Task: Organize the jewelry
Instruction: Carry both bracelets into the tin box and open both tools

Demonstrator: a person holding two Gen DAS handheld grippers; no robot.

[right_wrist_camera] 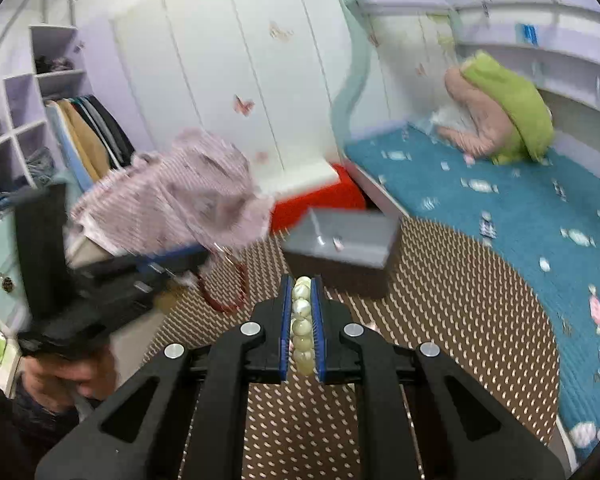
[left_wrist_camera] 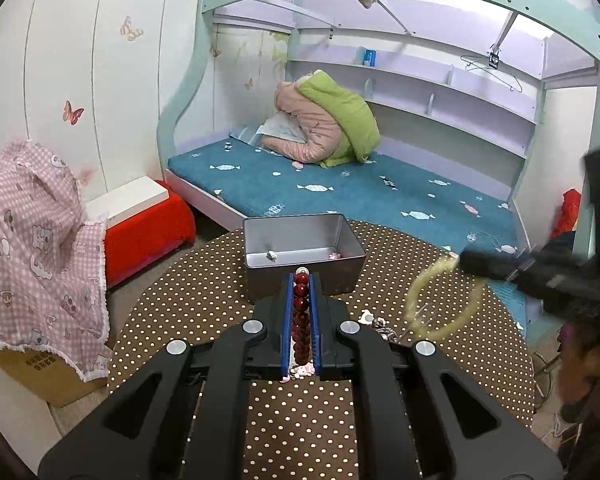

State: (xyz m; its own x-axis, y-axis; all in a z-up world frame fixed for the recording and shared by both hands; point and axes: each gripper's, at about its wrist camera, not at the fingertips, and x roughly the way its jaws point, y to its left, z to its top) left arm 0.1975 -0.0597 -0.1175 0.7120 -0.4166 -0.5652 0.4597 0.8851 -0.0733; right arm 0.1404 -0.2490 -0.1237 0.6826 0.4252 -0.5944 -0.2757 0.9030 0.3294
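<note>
Left hand-held gripper [left_wrist_camera: 301, 280] is closed tight on a red bead bracelet [left_wrist_camera: 301, 320]; beads run in a line btwn the blue pads, w/ a small pink charm at the rear end. It sits just in front of the metal tin [left_wrist_camera: 300, 248], which stands open on the polka-dot table [left_wrist_camera: 204, 292]. Left wrist view shows inside the tin: a small silver piece [left_wrist_camera: 271, 255] and a pink bit [left_wrist_camera: 335, 256] on the bottom. It also shows a tangle of loose jewelry [left_wrist_camera: 380, 326] lying on the table just right of the gripper, not visible from the other cam.

Right hand-held gripper [right_wrist_camera: 302, 280] is clamped on a pale green bead bracelet [right_wrist_camera: 302, 320]. In the left wrist view that bracelet hangs as a blurred loop from the right gripper, above the table, right of the tin. Right wrist view is motion-blurred; it shows the red bracelet as a loop dangling from the left gripper, left of the tin. Behind the table: bed w/ blue mattress [left_wrist_camera: 360, 192], and a pink checked cloth [left_wrist_camera: 36, 240] at left.
</note>
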